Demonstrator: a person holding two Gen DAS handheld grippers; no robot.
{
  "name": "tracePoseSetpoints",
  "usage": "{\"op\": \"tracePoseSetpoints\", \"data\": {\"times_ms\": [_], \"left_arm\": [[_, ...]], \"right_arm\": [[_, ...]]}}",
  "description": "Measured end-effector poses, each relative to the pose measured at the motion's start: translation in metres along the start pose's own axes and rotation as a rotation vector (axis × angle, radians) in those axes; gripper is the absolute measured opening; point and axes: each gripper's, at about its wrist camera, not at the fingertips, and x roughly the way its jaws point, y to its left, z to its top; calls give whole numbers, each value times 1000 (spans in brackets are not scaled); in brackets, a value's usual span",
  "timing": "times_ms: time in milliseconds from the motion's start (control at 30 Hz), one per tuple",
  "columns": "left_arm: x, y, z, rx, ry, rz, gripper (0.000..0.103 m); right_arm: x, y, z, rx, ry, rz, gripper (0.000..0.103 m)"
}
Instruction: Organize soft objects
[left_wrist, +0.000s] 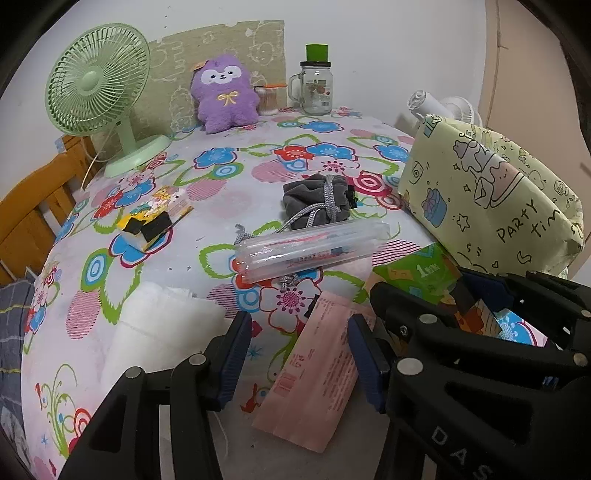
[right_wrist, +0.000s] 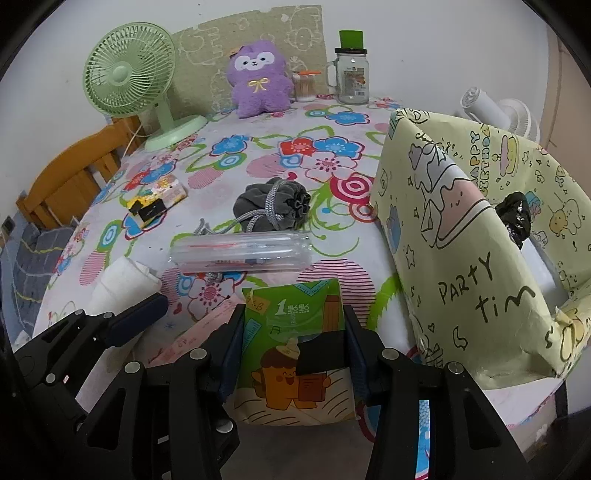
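Yellow paper covers the big box on the right in the left wrist view, and black letters on it say "PARTY TIM". A green tissue pack beside it shows a white "1". The left claw is open with a gap between its blue pads, and nothing is squeezed in it. A pink packet lies flat on the flowery tablecloth right under that gap; its tiny red print is too small to read. Past it lie a clear plastic pouch and a soft grey string bag. A fluffy purple toy sits at the back near a green fan and a glass jar.

In the right wrist view, the right claw is closed on the tissue pack, one pad pressing each side. The pack is green on top with a white "1", and a smiling brown cartoon wearing a black cap is drawn lower down. It looks soft and puffy. The box here reads "PARTY TIM" and "HAPPY BIRTHDAY". The left claw shows at the lower left.
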Motion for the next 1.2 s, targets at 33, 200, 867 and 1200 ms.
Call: {"op": "tracePoseSetpoints", "data": {"times_ms": [33, 200, 867, 1200], "left_arm": [[0, -1, 0, 2, 0, -1, 56], [-6, -6, -3, 30, -8, -19, 56], [1, -8, -10, 27, 16, -90, 41], [-19, -1, -6, -41, -20, -48, 40]], "right_arm": [[1, -1, 0, 4, 2, -2, 52], [-3, -3, -3, 17, 2, -12, 52], [6, -6, -10, 42, 43, -23, 52], [-9, 4, -1, 4, -10, 16, 52]]}}
